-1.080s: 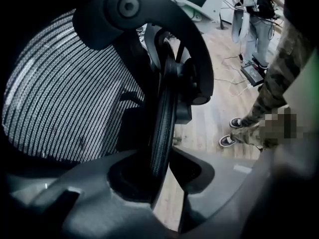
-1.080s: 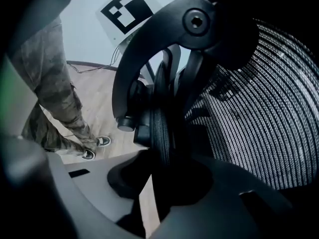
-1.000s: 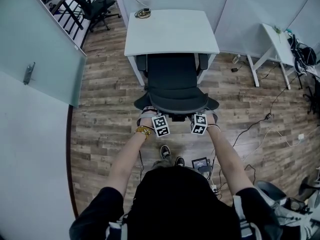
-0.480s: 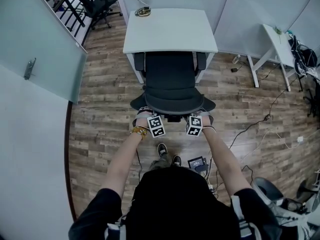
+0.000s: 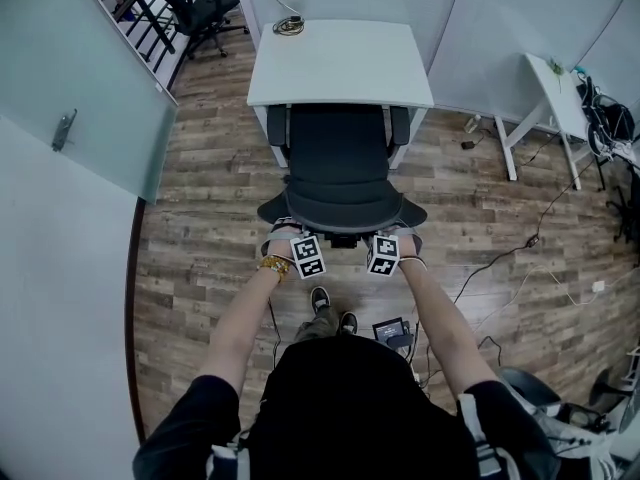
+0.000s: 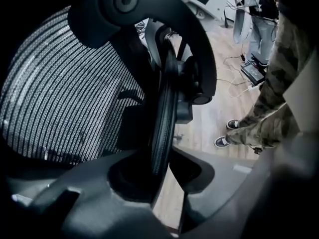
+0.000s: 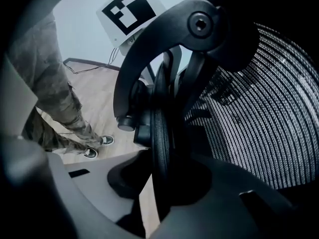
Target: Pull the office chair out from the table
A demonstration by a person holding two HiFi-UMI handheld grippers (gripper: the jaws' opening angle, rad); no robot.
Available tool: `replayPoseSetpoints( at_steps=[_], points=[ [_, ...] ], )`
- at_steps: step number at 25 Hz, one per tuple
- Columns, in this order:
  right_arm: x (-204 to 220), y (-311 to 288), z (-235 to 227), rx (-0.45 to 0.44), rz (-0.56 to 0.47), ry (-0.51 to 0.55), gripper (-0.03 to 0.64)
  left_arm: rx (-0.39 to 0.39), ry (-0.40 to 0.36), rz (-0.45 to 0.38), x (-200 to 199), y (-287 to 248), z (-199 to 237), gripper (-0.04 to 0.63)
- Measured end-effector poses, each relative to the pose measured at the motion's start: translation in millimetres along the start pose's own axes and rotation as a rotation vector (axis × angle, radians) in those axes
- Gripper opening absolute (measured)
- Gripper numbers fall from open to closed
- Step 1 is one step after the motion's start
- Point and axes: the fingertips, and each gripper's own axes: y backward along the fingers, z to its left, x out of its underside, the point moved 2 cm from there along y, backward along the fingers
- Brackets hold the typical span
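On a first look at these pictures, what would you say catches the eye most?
The black mesh office chair in the middle of the room, facing the white table, draws the eye first. The left gripper and the right gripper each clamp the rim of its backrest. Cables trail over the wooden floor at the right.

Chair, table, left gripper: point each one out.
chair (image 5: 338, 143), head view, on the seat.
table (image 5: 340, 63), head view, on the white top.
left gripper (image 6: 162, 172), left gripper view, midway between its fingertips, shut on the chair's back rim.
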Motion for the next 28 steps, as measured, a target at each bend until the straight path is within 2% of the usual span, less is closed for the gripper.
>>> replayPoseSetpoints(
  at_steps=[17,28],
  points=[
    [-8.6,14.6,25.7,-0.02,-0.009,0.008,0.083,-0.005,-0.009,0.021,3.2,15.4,-25.9,0.117],
    [-1.4,14.5,39.3,0.0,-0.003,0.02,0.083,0.013,0.001,0.041,1.2,20.8,-38.3,0.115]
  ],
)
